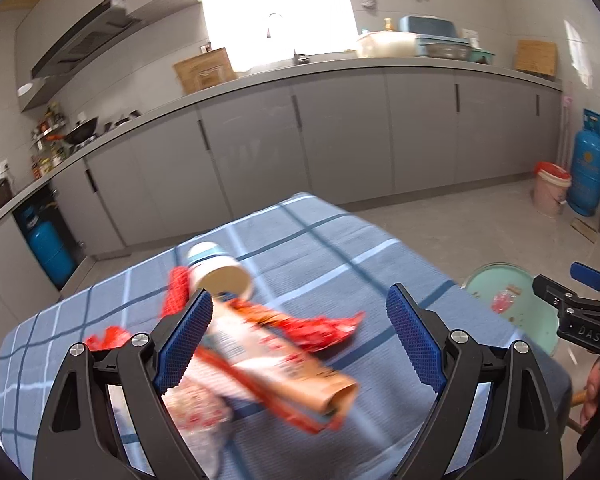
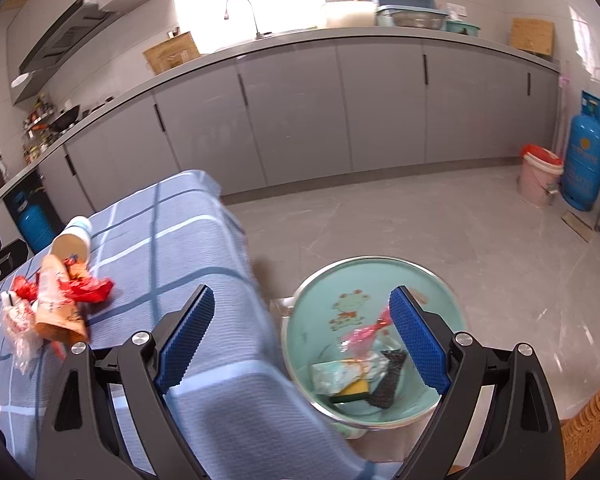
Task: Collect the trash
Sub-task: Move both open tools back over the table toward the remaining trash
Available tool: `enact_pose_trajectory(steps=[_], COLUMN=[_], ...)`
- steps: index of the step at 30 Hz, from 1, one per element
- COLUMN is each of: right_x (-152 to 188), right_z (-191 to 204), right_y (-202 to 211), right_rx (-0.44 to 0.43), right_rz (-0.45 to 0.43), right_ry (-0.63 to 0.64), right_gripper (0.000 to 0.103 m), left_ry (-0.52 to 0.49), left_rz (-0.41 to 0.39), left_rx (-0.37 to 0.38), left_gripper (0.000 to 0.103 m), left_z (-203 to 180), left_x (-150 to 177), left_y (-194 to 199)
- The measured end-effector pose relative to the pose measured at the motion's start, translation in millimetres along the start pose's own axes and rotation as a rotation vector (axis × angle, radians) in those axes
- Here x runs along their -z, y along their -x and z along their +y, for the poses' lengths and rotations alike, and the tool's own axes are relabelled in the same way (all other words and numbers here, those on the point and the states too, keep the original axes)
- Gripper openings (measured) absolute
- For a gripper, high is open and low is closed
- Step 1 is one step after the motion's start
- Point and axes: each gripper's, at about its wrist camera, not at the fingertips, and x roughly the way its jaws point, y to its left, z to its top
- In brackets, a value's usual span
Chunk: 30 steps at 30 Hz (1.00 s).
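Observation:
Trash lies in a heap on the blue checked tablecloth (image 1: pixel 320 248): a tipped paper cup (image 1: pixel 220 270), a long tan and red wrapper (image 1: pixel 284 364), red wrappers (image 1: pixel 324 330) and a clear crumpled bag (image 1: pixel 198 412). My left gripper (image 1: pixel 300 340) is open, jaws wide, just above the tan wrapper. My right gripper (image 2: pixel 302 336) is open and empty, over the table's edge and the mint green basin (image 2: pixel 328 292). The basin holds a pink wrapper (image 2: pixel 364 330), a sponge (image 2: pixel 354 392) and a black mesh piece (image 2: pixel 390 380). The heap also shows at the left of the right wrist view (image 2: pixel 56 304).
The basin (image 1: pixel 480 284) stands beside the table's right edge, lower than the tabletop. Grey kitchen cabinets (image 2: pixel 340 112) line the back. A pink bucket (image 2: pixel 538 178) and a blue gas cylinder (image 2: pixel 586 160) stand at the far right. Open tiled floor (image 2: pixel 420 220) lies beyond the basin.

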Motion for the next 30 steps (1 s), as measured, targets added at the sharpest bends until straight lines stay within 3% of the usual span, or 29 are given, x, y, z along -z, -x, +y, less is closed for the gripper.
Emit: enact_pose_trajectory(steps=[9,18,23,30], right_x=[0,5,7,13], right_z=[62,117,147,170], right_y=[1,0,0,1], right_rx=[-0.074,-0.156,-0.189,-0.204], right_rz=[0.009,0.023,0.019,0.014], right_ry=[0.078,0.145,0.199,0.254], right_gripper=[0.088,0.088,0.088,0.088], left_ry=[0.071,0.130,0.152,0.143], left_rz=[0.016,0.091,0.134,0.145], left_rx=[-0.096,-0.212,-0.229,-0.191], left_gripper=[0.087,0.087,0.087,0.087], left_z=[65,130,145,132], left_x=[23,60,75,81], left_y=[12,11,8,8])
